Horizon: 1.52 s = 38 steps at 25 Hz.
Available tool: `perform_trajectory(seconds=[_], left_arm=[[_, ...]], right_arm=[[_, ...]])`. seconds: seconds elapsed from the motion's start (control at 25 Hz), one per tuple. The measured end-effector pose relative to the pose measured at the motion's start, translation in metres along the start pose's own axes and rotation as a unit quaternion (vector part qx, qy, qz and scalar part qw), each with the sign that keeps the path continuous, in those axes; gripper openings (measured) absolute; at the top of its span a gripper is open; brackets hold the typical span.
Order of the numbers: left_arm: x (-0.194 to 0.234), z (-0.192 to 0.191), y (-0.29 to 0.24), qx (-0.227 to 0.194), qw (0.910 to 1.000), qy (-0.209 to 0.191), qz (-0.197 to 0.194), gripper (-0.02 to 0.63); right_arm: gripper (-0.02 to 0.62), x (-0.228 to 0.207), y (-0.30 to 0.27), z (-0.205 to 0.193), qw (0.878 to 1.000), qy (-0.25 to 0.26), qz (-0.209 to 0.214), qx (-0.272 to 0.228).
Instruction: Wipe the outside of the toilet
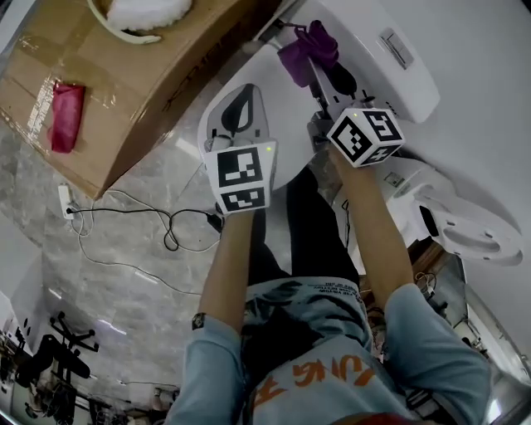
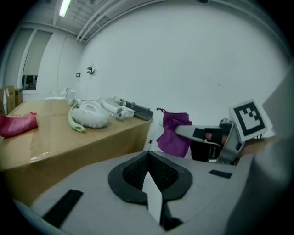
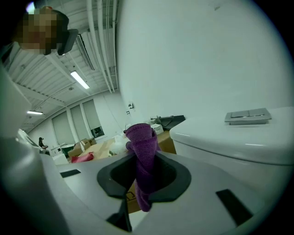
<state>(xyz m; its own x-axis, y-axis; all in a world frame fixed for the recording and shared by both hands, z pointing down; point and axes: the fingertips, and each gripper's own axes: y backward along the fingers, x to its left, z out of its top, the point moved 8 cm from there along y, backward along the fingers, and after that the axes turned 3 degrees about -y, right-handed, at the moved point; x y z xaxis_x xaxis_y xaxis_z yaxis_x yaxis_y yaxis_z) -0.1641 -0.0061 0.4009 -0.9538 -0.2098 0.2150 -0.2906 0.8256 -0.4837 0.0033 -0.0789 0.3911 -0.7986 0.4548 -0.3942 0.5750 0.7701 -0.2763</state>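
The white toilet (image 1: 377, 66) stands at the top right of the head view, with its flush plate (image 1: 397, 47) on the tank lid. My right gripper (image 1: 318, 60) is shut on a purple cloth (image 1: 305, 48) that hangs bunched in front of the tank. In the right gripper view the cloth (image 3: 143, 156) drapes between the jaws, with the tank (image 3: 229, 142) just to the right and apart from it. My left gripper (image 1: 246, 98) hovers over the toilet's rounded lid (image 1: 278, 79), shut and holding nothing. From the left gripper view, the cloth (image 2: 174, 133) and right gripper (image 2: 209, 137) are ahead.
A big cardboard box (image 1: 124, 91) lies left of the toilet, carrying a red pouch (image 1: 66, 116) and a white fluffy item (image 1: 141, 12). A cable (image 1: 158, 220) and power strip run over the marble floor. A white round fixture (image 1: 473, 232) sits at right.
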Motion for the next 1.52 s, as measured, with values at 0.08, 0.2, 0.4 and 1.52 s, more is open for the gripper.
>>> perform_trajectory(seconds=[0.08,0.2,0.4,1.52], left_arm=[[0.005,-0.005,-0.01,0.008,0.9998,-0.012,0.017,0.025],[0.009,-0.009,-0.022,0.002,0.9998,-0.007,0.019,0.025],[0.013,-0.01,-0.044,-0.005,0.9999,-0.011,0.012,0.025],[-0.019,-0.032,-0.059,0.047,0.9944,-0.087,-0.037,0.025]], right_arm=[[0.087,-0.009,-0.017,-0.002,1.0,0.0,-0.006,-0.011],[0.087,-0.022,-0.039,-0.008,0.999,-0.009,-0.025,-0.028],[0.087,-0.039,-0.076,-0.017,0.998,-0.022,-0.029,-0.051],[0.084,-0.082,-0.05,-0.032,0.982,-0.117,-0.081,-0.127]])
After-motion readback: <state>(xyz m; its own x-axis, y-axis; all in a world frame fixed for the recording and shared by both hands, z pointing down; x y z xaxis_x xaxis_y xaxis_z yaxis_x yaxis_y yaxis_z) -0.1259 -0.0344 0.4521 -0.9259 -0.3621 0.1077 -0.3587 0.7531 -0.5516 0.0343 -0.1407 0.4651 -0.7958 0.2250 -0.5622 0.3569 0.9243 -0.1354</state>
